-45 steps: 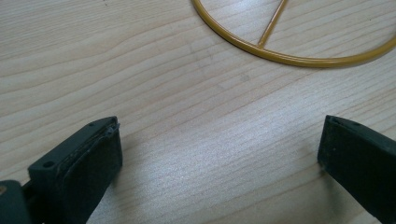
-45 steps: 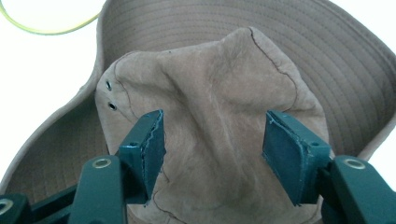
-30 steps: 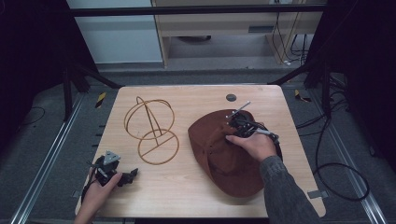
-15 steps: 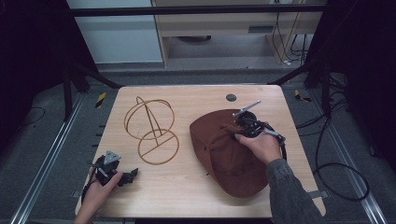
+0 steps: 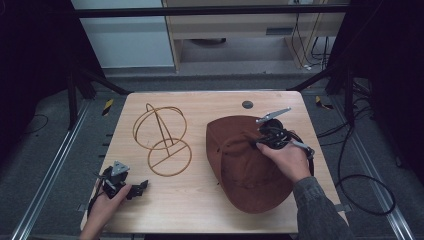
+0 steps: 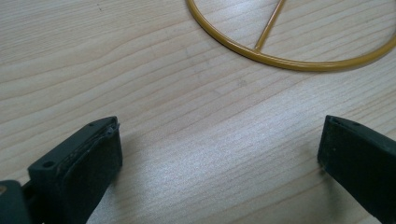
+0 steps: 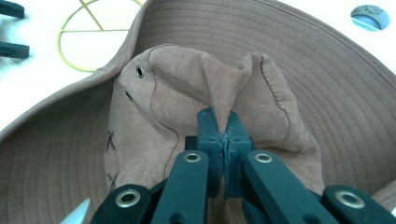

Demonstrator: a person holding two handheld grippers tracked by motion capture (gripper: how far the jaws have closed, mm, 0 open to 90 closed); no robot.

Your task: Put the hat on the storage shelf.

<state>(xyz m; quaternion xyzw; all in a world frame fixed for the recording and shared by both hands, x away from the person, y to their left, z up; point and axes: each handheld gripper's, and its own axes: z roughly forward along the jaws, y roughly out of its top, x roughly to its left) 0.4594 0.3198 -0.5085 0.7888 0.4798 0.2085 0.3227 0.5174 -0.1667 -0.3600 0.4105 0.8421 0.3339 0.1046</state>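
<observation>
A brown wide-brimmed hat [image 5: 245, 170] lies on the right half of the wooden table [image 5: 200, 210]. My right gripper [image 5: 256, 143] is shut on a fold of its crown fabric. In the right gripper view the two jaws [image 7: 224, 128] press together with the pinched cloth of the hat [image 7: 187, 88] rising between them, and the brim curves around it. A gold wire hat stand [image 5: 162, 140] is left of the hat, with a ring base and a sphere-like frame. My left gripper [image 5: 141, 186] rests at the table's front left, open and holding nothing [image 6: 219, 140], with the stand's base ring [image 6: 289, 63] just ahead.
A dark round grommet [image 5: 247, 104] sits in the tabletop behind the hat. Black cables [image 5: 360, 165] trail off the right edge onto the floor. Metal rails run along both sides of the table. A shelf unit [image 5: 240, 30] stands beyond the far edge.
My right gripper has closed on the hat's crown and lifted slightly, so the fabric is pulled up and the hat has shifted a little. The left hand has stayed where it was.
</observation>
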